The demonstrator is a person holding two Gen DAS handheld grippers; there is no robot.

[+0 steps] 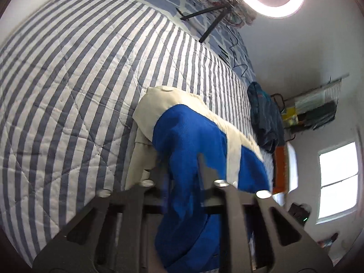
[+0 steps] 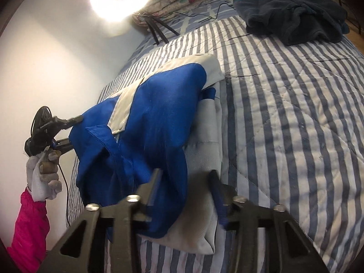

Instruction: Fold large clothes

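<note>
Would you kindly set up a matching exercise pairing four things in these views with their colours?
Things:
1. garment held by the tongs
2. quilt
3. heap of clothing at the far edge of the bed
4. sleeve

Colours:
A. pink
B. blue and white stripes
C. blue with cream panels
D. dark navy

Pairs: 1-C, 2-B, 3-D, 4-A

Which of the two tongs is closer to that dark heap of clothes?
Right. The dark heap lies far up the bed on the right tongs' side; the left tongs grip the jacket's opposite end.
</note>
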